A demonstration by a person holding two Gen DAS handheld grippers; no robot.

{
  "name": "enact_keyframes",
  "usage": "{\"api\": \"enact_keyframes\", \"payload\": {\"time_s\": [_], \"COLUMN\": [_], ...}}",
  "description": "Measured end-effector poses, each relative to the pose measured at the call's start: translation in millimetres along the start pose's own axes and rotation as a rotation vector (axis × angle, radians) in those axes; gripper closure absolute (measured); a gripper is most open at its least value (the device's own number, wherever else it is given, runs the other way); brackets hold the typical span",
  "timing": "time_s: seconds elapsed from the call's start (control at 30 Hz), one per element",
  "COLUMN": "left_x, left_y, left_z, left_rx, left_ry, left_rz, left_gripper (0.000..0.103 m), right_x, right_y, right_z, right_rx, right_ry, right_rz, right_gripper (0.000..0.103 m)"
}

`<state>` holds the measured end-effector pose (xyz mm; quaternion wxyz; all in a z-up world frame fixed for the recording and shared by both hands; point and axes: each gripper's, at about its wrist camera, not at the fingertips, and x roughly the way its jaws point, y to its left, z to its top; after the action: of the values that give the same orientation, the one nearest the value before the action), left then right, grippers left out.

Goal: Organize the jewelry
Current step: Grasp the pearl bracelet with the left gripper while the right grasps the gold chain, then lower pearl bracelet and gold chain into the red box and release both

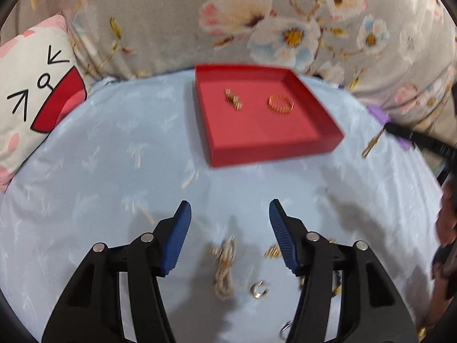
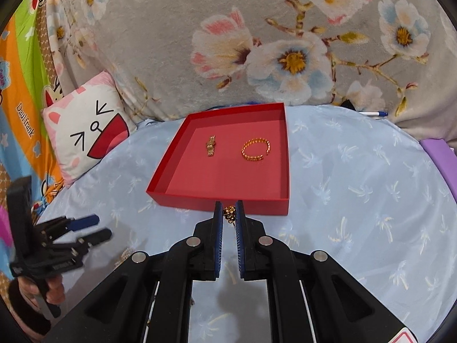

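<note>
**Gold piece pinched and nearly at the red box**

The right gripper (image 2: 229, 214) has its fingers closed on a small gold chain piece (image 2: 229, 213), held at the very tips just short of the near wall of the red box (image 2: 220, 204). The left gripper (image 1: 228, 234) hangs with its fingers spread wide and nothing between them, over the loose jewelry left on the blue sheet (image 1: 100, 171).

The held piece is likely very light, limp and slippery, a thing that folds and slides rather than keeping its shape. A bit of it dangles below the pads, so the grip looks slim; a jolt could shake it out. It probably wants lifting over the wall and releasing low over the floor of the box.

The box is a shallow open tray near the far edge of the sheet, against the flowered blanket (image 2: 200, 14). Inside it lie two gold items, well apart: a small watch-like piece (image 2: 210, 146) toward the left side and an open bangle (image 2: 256, 149) toward the right. The near half of its floor is bare.

Under the left gripper sit a pale twisted cord or chain (image 1: 224, 268), a small ring-shaped earring (image 1: 259, 288) just beside it, and a gold bit (image 1: 272, 251) partly hidden by the right finger. These are small, so pinching across the middle seems best.
</note>
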<state>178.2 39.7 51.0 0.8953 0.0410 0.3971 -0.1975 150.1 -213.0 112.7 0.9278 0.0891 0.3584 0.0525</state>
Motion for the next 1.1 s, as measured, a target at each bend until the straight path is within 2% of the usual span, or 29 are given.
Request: {"api": "enact_keyframes", "payload": {"time_s": [0.07,0.13,0.17,0.23,0.3,0.37,0.5,0.63,0.83,0.97,1.1], "left_x": [15,31,37,38,39,40,36,20,4,27,76], "left_y": [-2,-1,-1,-2,-2,-2,-4,-8,-25,-31,-32], "left_z": [-18,-32,-36,-40,-41,-40,-32,-1,84,127,149], "left_rx": [0.009,0.000,-0.004,0.014,0.008,0.009,0.013,0.024,0.075,0.073,0.050], "left_ry": [0.054,0.112,0.131,0.111,0.118,0.124,0.109,0.058,-0.079,-0.097,-0.051], "left_rz": [0.023,0.018,0.016,0.037,0.018,0.001,-0.026,-0.063,-0.060,-0.061,-0.061], "left_gripper": [0.050,0.060,0.069,0.072,0.086,0.090,0.090,0.090,0.090,0.090,0.090], "right_x": [1,3,4,4,4,4,8,20,43,73,114], "right_y": [1,1,2,3,3,2,0,-5,-10,-15,-25], "right_z": [-4,-6,-6,-6,-5,-3,6,25,68,90,90], "right_rx": [0.002,0.001,0.000,-0.003,-0.005,-0.003,-0.001,0.003,0.010,0.024,0.046], "right_ry": [0.007,0.013,0.016,0.018,0.018,0.016,0.013,0.018,0.003,0.021,0.084], "right_rz": [0.007,0.010,0.011,0.009,0.006,0.006,0.005,0.006,0.010,0.005,-0.005], "right_gripper": [0.095,0.095,0.095,0.095,0.095,0.095,0.095,0.095,0.095,0.095,0.095]}}
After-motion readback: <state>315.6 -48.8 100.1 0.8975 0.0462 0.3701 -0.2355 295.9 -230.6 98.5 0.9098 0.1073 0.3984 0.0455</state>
